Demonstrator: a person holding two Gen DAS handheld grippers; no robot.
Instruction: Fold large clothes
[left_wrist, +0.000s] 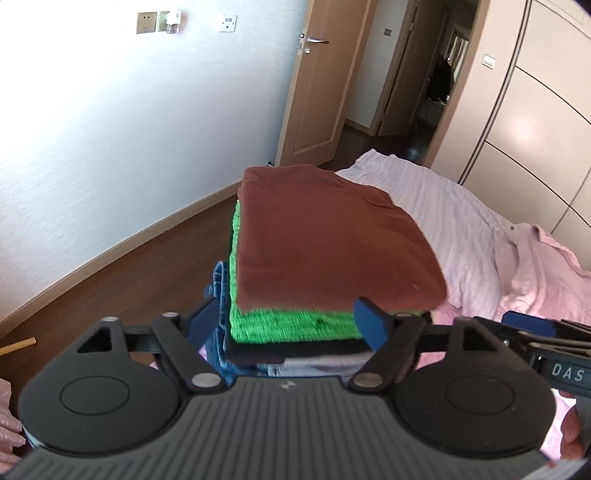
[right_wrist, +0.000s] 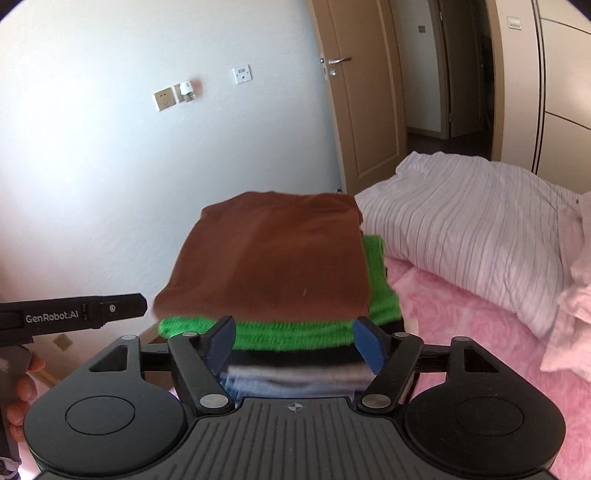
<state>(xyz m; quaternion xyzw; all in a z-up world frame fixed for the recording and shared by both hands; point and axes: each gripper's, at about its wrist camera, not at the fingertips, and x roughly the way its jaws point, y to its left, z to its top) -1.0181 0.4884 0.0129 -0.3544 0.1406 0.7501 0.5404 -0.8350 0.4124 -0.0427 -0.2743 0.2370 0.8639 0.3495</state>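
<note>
A stack of folded clothes sits on the pink bed cover (right_wrist: 461, 332). A brown garment (left_wrist: 325, 243) (right_wrist: 273, 258) lies on top, a green knit (left_wrist: 291, 325) (right_wrist: 295, 334) is under it, and black, grey and denim layers (left_wrist: 221, 295) are beneath. My left gripper (left_wrist: 288, 319) is open at the stack's near edge, its blue pads (left_wrist: 371, 321) apart with nothing pinched. My right gripper (right_wrist: 295, 341) is open too, just in front of the same edge. Each gripper shows at the side of the other's view: the right (left_wrist: 535, 332) and the left (right_wrist: 74, 314).
A white striped pillow (right_wrist: 461, 229) lies behind the stack on the right, with a loose pink garment (left_wrist: 535, 251) beside it. Wooden floor (left_wrist: 129, 266) and a white wall are to the left. An open door (left_wrist: 314, 92) and wardrobe (left_wrist: 535, 110) stand behind. A hand (right_wrist: 22, 391) is at the left edge.
</note>
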